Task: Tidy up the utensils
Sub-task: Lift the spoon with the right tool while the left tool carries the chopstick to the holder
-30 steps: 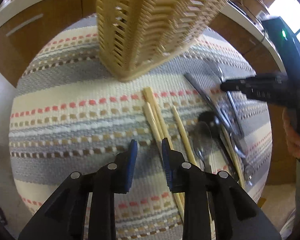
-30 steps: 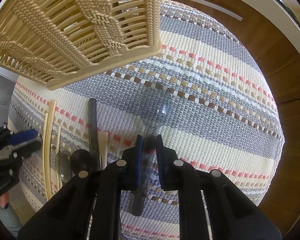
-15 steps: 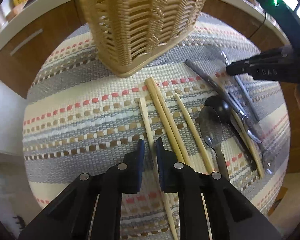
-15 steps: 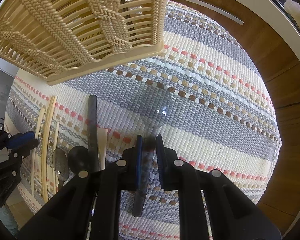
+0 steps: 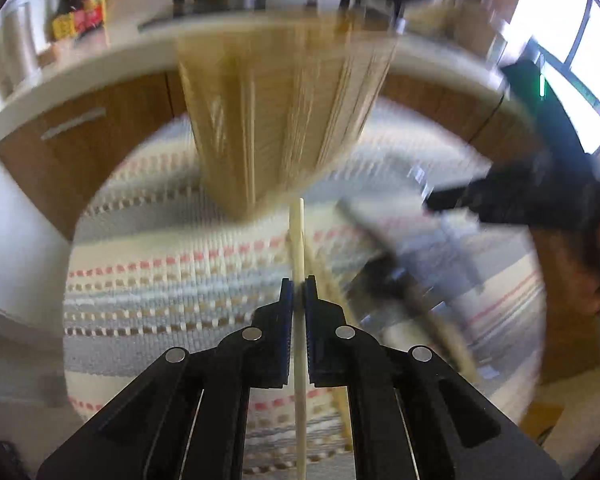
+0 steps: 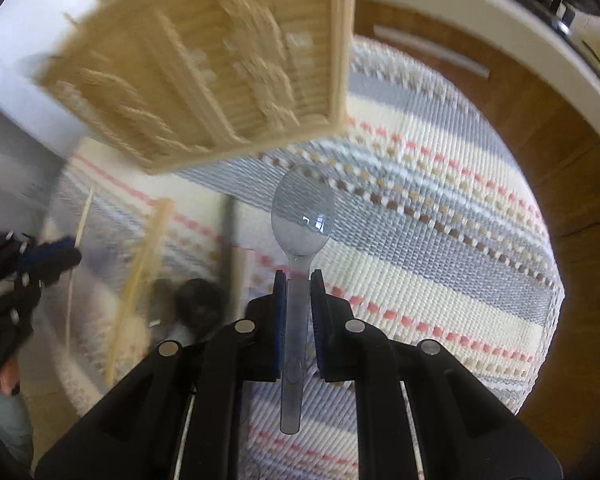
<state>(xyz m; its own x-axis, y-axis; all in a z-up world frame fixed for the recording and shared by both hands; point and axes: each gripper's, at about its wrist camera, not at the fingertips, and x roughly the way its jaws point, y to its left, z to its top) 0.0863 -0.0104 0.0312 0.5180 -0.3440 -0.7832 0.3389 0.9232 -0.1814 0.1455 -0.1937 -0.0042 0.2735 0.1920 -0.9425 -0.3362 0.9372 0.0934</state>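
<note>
The chopstick (image 5: 299,240), loose on the striped mat (image 5: 148,280) a second ago with the left gripper (image 5: 299,292) standing open around it, is now clamped between that gripper's closed jaws and raised clear, pointing toward the woven basket (image 5: 276,128). The right gripper (image 6: 299,292) remains clamped on the clear plastic spoon (image 6: 302,208), also off the mat, so both items appear ready for the basket. Motion blur obscures the remaining utensils (image 5: 396,276), and the basket's opening is not visible.

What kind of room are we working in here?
Most likely a home kitchen: a pale countertop over wooden cabinet fronts, sauce bottles on it, and a woven utensil basket on a striped cloth.
</note>
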